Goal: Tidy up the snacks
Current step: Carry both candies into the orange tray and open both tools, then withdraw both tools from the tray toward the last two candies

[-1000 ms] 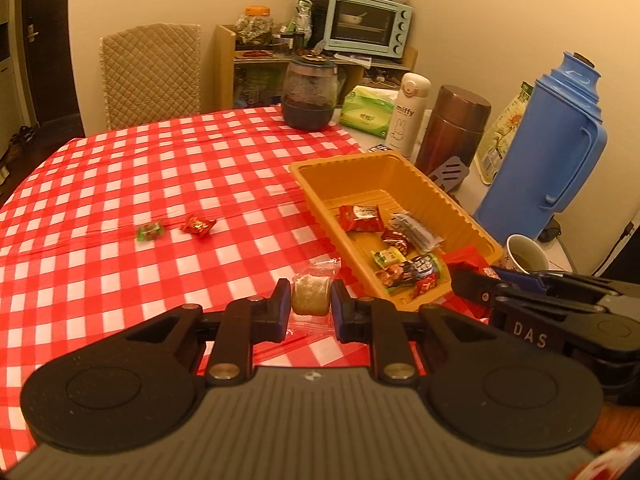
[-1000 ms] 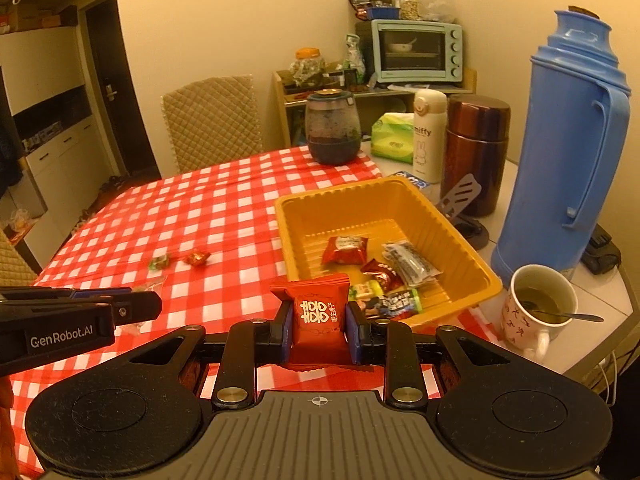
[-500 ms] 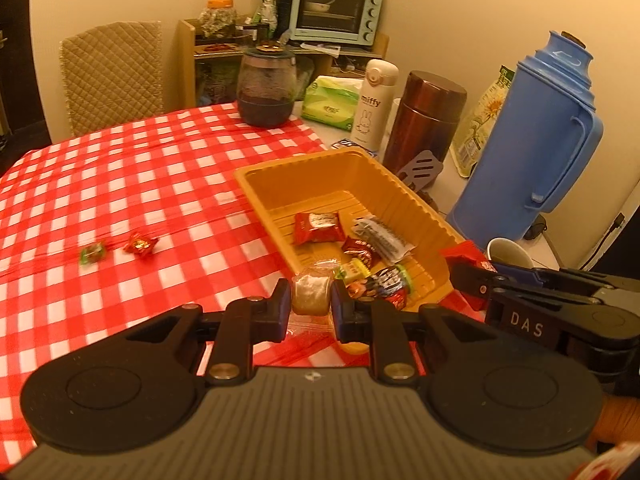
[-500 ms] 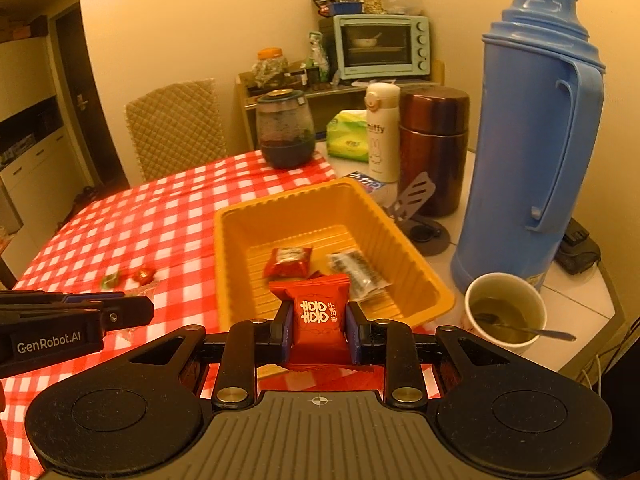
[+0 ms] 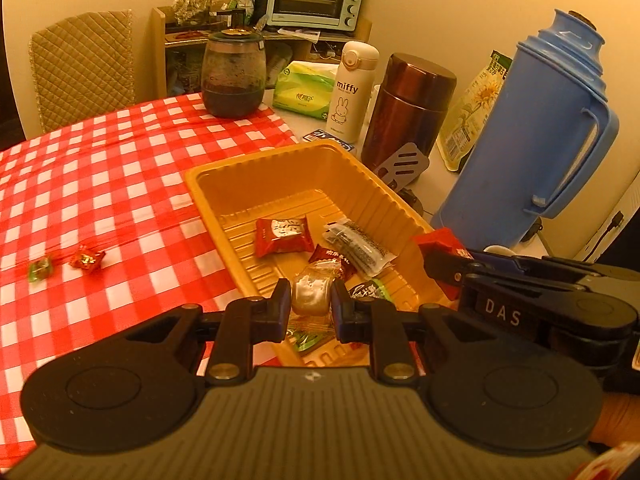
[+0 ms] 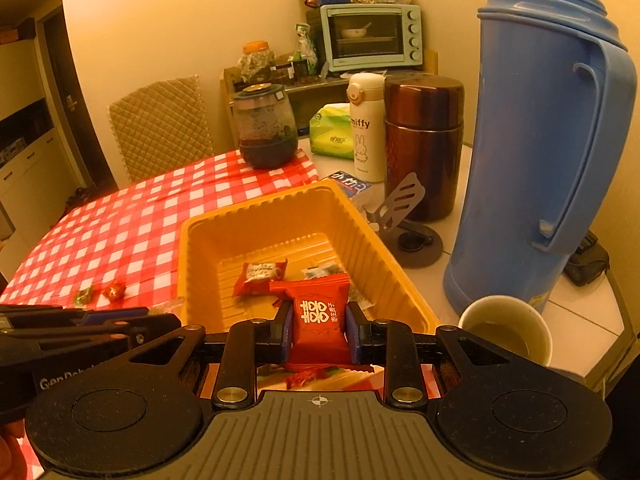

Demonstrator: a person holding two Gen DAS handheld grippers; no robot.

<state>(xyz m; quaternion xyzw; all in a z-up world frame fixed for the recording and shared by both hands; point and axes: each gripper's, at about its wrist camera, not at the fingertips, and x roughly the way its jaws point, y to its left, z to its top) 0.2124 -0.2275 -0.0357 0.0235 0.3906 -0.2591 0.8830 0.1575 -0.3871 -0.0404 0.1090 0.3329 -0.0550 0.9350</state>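
Observation:
My left gripper (image 5: 311,304) is shut on a pale snack in a clear wrapper (image 5: 312,294) and holds it over the near end of the yellow tray (image 5: 280,160). My right gripper (image 6: 319,330) is shut on a red snack packet (image 6: 319,316) with white characters, above the tray's (image 6: 256,208) near edge. Several wrapped snacks lie in the tray, among them a red packet (image 5: 283,235) and a clear one (image 5: 358,242). A green candy (image 5: 40,268) and a red candy (image 5: 87,258) lie on the checked cloth to the left.
A blue thermos (image 6: 548,140) stands right of the tray, with a cup of liquid (image 6: 505,330) in front. A brown flask (image 6: 424,140), a white miffy bottle (image 6: 366,128), a glass jar (image 6: 266,132) and a phone stand (image 6: 404,216) stand behind the tray.
Both grippers moved forward and right with their snacks, from over the checked cloth to above the tray's near end. The tray now looks closer in both views.

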